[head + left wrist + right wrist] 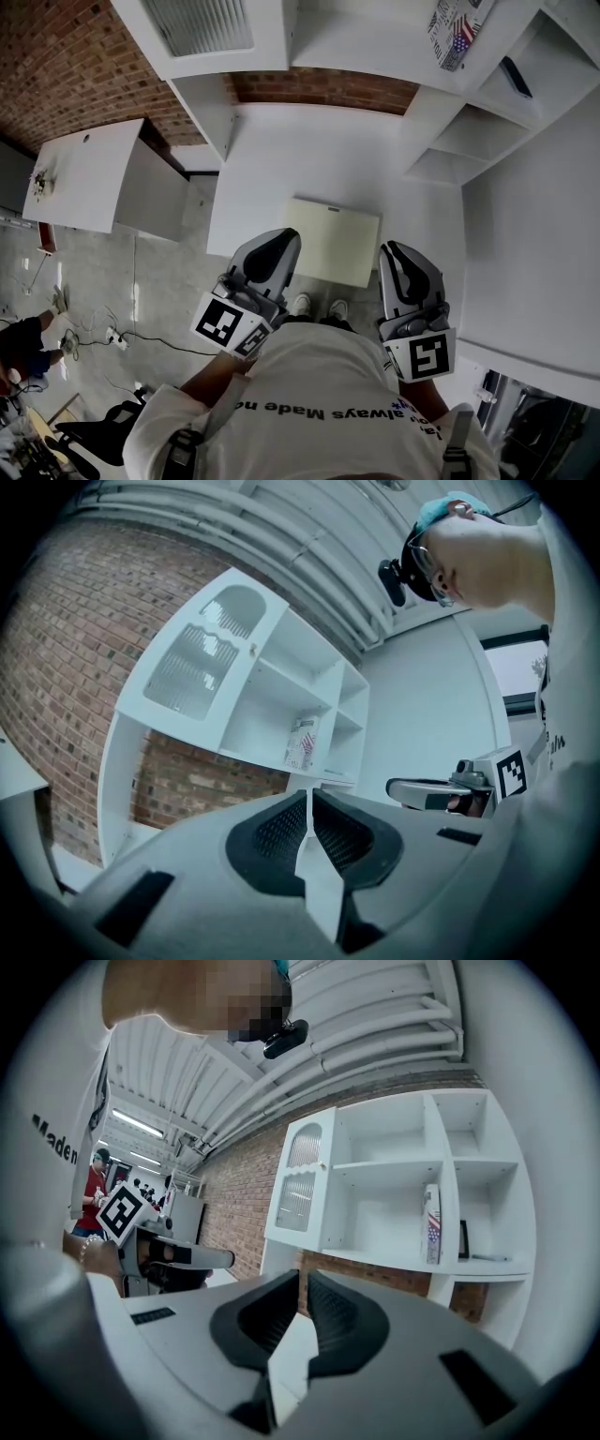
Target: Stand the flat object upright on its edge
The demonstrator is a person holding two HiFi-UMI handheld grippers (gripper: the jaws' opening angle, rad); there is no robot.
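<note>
Left gripper (pixel 284 242) and right gripper (pixel 396 253) sit clenched, empty (both idle); open one, then pinch the yellow board (pixel 333 239) at its near edge.

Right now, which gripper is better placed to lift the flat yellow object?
Probably left: the left gripper, shut and empty, seems to overlap the flat object at its edge. The right gripper, also shut, sits just beside it.

The head camera looks steeply down at the white table (pixel 309 159), while cameras riding close behind the jaws of the left gripper (pixel 278 242) and right gripper (pixel 396 253) tilt upward, both taking in the same white shelf unit (pixel 272 696).
</note>
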